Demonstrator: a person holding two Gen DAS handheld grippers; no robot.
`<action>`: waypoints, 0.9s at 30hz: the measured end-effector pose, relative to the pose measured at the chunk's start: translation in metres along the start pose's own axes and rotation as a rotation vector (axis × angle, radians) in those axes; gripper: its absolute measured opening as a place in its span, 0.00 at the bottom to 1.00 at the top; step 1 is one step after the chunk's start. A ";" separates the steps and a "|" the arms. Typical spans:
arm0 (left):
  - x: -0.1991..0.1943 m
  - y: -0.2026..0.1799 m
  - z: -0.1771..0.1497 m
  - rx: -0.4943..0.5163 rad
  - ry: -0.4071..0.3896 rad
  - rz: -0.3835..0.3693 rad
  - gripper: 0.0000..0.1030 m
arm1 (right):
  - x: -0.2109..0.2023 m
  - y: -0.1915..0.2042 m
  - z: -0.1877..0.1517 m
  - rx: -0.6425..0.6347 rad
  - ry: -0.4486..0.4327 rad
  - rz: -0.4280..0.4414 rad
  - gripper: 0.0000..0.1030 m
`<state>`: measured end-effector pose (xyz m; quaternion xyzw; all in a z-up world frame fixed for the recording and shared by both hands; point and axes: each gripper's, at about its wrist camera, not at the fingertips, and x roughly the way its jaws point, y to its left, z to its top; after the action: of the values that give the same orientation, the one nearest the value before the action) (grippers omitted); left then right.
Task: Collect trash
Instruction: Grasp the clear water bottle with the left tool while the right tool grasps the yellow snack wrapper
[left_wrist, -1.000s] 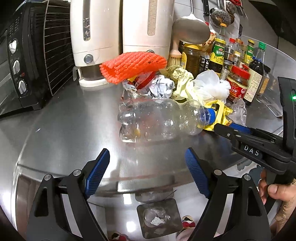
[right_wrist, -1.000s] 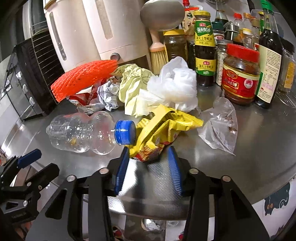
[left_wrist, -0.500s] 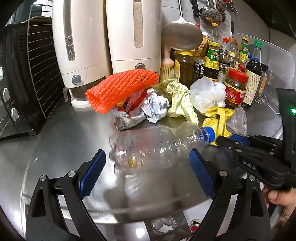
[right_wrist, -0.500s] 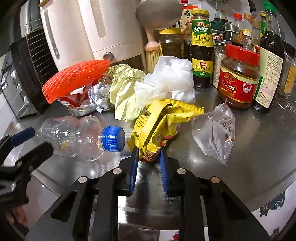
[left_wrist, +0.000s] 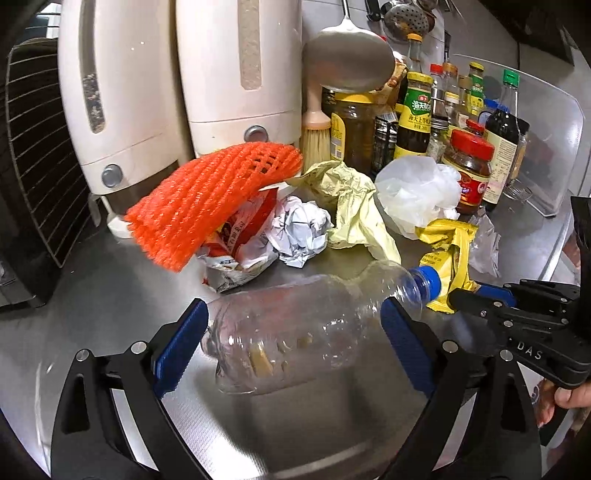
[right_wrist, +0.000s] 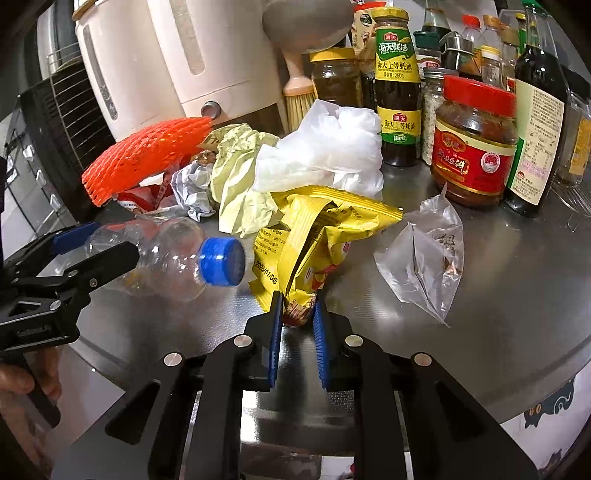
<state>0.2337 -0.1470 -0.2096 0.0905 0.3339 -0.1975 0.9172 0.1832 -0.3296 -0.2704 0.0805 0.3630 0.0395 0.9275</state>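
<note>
A clear plastic bottle (left_wrist: 295, 325) with a blue cap (right_wrist: 221, 261) lies on its side on the steel counter (left_wrist: 92, 295). My left gripper (left_wrist: 293, 325) is open, its blue pads on either side of the bottle's body. My right gripper (right_wrist: 298, 314) is shut on the lower corner of a yellow snack wrapper (right_wrist: 317, 229), which also shows in the left wrist view (left_wrist: 448, 243). Behind lie an orange foam net (left_wrist: 207, 199), a red-and-white wrapper (left_wrist: 236, 251), a crumpled white paper ball (left_wrist: 301, 230), crumpled pale yellow paper (left_wrist: 351, 195), a white plastic bag (left_wrist: 413, 192) and a clear plastic bag (right_wrist: 424, 254).
Two cream dispensers (left_wrist: 184, 81) and a black oven (left_wrist: 26, 177) stand at the back left. A brush (left_wrist: 316, 129), sauce bottles (right_wrist: 397, 92) and a red-lidded jar (right_wrist: 474, 147) crowd the back right. The counter's front edge is just below the grippers.
My left gripper has moved forward so its open pads now flank the bottle. My right gripper has closed from open onto the yellow wrapper's corner.
</note>
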 end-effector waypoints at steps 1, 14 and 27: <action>0.001 0.000 0.000 0.005 0.001 -0.019 0.87 | 0.001 0.000 0.001 0.000 0.000 -0.001 0.17; 0.010 -0.031 -0.005 0.167 0.010 -0.094 0.86 | 0.014 0.000 0.012 0.009 -0.039 -0.077 0.17; 0.015 -0.064 -0.012 0.256 0.050 -0.162 0.76 | 0.030 -0.005 0.028 -0.024 -0.018 -0.084 0.15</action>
<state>0.2100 -0.2053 -0.2308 0.1847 0.3351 -0.3093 0.8706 0.2240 -0.3343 -0.2710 0.0546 0.3571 0.0041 0.9325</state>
